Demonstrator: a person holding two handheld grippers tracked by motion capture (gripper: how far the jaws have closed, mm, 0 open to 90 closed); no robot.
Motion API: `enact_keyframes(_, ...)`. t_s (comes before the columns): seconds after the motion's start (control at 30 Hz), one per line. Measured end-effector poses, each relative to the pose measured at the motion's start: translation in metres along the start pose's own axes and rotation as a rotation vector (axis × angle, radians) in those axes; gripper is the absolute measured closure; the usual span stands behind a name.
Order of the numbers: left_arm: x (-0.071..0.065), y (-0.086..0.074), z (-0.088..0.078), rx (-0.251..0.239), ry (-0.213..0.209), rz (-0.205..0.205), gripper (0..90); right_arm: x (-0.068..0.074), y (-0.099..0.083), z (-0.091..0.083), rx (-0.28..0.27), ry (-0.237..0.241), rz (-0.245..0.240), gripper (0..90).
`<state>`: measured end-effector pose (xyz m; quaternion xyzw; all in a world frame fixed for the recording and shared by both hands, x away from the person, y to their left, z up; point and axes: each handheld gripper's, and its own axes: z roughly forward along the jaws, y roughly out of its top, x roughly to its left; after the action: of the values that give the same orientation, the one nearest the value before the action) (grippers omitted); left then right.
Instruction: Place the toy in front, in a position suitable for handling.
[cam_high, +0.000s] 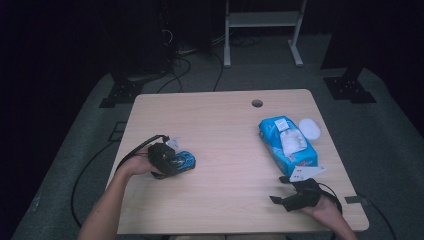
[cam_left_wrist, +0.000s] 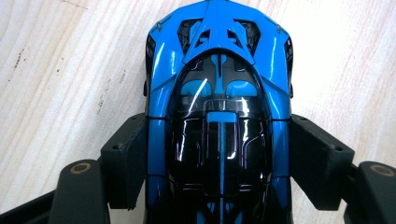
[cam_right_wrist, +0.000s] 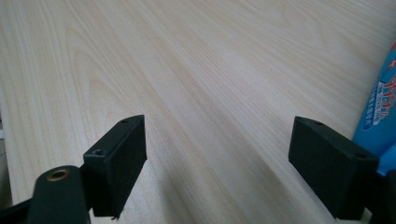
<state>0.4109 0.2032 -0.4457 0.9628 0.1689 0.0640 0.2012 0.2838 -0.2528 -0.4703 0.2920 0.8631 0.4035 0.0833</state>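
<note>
The left gripper (cam_left_wrist: 219, 154) clamps the blue toy car (cam_left_wrist: 219, 102) near the table's (cam_high: 220, 120) left edge; the right gripper (cam_right_wrist: 233, 158) gapes empty beside the wipes pack (cam_high: 287, 142), bare wood between.

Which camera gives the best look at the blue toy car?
The left gripper view: the toy car is seen close up from above, its blue body and black glossy roof clear, clamped in the left claw. In the high view it is a small blue shape.
</note>
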Motion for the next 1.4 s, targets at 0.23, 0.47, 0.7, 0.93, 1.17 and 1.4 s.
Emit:
enact_keyframes(0.23, -0.003, -0.007, 0.0, -0.063, 0.037, -0.035, 28.2, 0.001, 0.001, 0.0, 0.0, -0.001, -0.003, 18.4)
enact_keyframes(0.47, -0.003, -0.007, -0.002, -0.06, 0.056, -0.031, 28.2, 0.0, 0.0, 0.0, -0.003, -0.002, 0.0, 18.3)
enact_keyframes(0.7, -0.002, -0.001, -0.013, -0.074, 0.076, -0.022, 28.3, 0.0, 0.001, 0.0, -0.006, -0.002, 0.004, 18.2)
enact_keyframes(0.93, -0.004, 0.012, -0.029, -0.106, 0.084, 0.004, 28.3, 0.001, 0.002, -0.001, -0.012, -0.003, -0.002, 18.1)
enact_keyframes(1.17, -0.017, 0.042, -0.038, -0.122, 0.066, 0.079, 28.3, 0.0, 0.002, -0.001, -0.013, -0.001, 0.003, 18.1)
enact_keyframes(1.4, -0.037, 0.082, -0.035, -0.136, 0.037, 0.172, 28.2, 0.0, 0.002, -0.004, -0.023, -0.005, 0.003, 18.2)
